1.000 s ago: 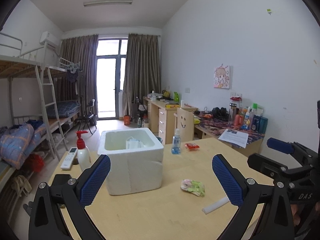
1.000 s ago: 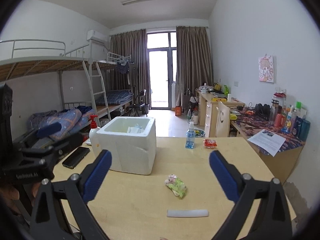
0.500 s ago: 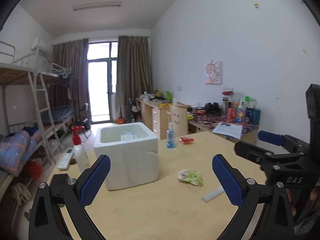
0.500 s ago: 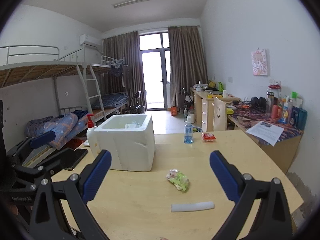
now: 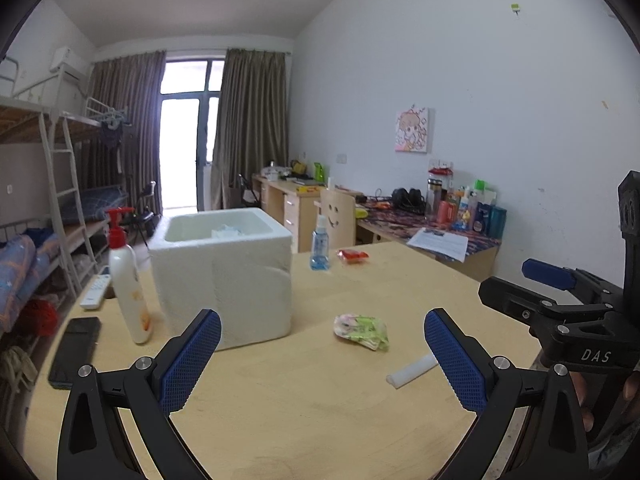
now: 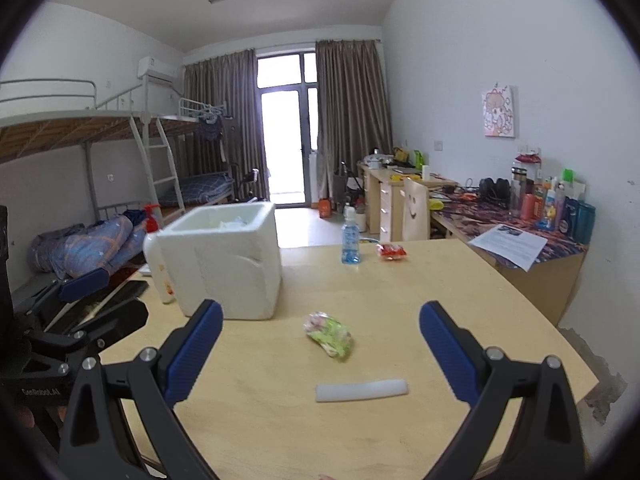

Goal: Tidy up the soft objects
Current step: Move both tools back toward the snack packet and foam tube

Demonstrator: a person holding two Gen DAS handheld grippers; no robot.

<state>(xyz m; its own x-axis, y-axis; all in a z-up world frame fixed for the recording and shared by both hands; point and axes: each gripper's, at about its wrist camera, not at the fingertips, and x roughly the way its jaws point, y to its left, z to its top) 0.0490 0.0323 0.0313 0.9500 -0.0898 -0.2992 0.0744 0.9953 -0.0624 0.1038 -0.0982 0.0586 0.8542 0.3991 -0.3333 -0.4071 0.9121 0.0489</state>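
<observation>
The crumpled green-and-pink soft packet (image 6: 328, 334) lies on the pale wooden table (image 6: 460, 276), ahead of the right gripper (image 6: 320, 344) and between its wide-apart jaws, long axis slanting near-right; the left gripper (image 5: 322, 360), equally spread, holds nothing; the right seems nearer; the white foam box (image 6: 228, 264) stands far-left.

We hold both grippers up side by side, facing the same way, each with its jaws spread wide and nothing between the blue pads. Our left gripper (image 5: 322, 364) fills the bottom of its own view, black arms angling up to the two pads (image 5: 190, 360). Our right gripper (image 6: 320, 356) sits the same way in its view. Each tool shows at the edge of the other's camera (the right one carries the letters DAS on its black frame). A bit of our right hand (image 5: 600, 404) shows beneath that frame, gripping it.
</observation>
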